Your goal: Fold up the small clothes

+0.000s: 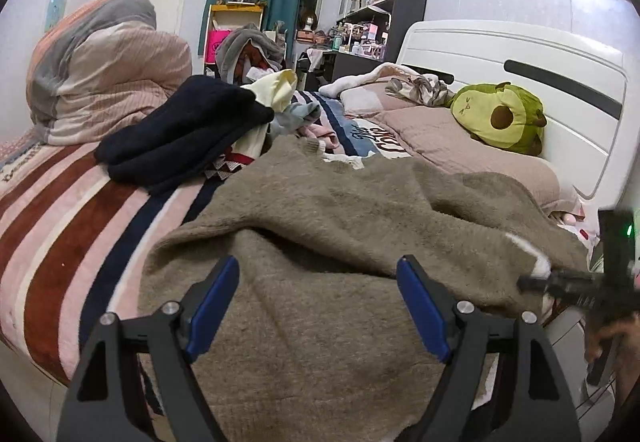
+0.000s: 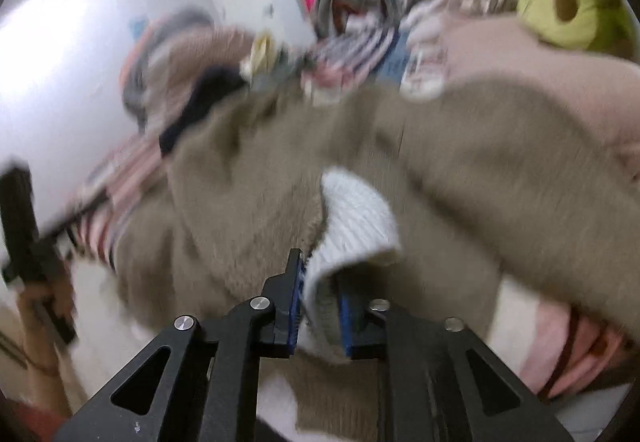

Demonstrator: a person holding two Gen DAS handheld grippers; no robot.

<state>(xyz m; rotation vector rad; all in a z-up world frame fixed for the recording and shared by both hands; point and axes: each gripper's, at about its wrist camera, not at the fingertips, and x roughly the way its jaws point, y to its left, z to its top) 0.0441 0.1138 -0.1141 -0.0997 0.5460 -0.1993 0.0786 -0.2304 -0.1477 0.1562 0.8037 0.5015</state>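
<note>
A fuzzy brown sweater (image 1: 340,242) lies spread on the bed. My left gripper (image 1: 318,282) is open just above its near part, its jaws wide apart and empty. My right gripper (image 2: 320,306) is shut on the sweater's white ribbed cuff (image 2: 356,218); this view is motion-blurred, and the sweater (image 2: 460,146) stretches away behind the cuff. In the left wrist view the right gripper (image 1: 560,282) shows at the right edge, holding the white cuff (image 1: 532,254).
A pile of clothes, with a dark navy garment (image 1: 180,126) on top, lies behind the sweater. A striped blanket (image 1: 80,210) covers the bed. A rolled duvet (image 1: 108,70) sits far left. An avocado plush (image 1: 500,118) leans on the white headboard (image 1: 520,54).
</note>
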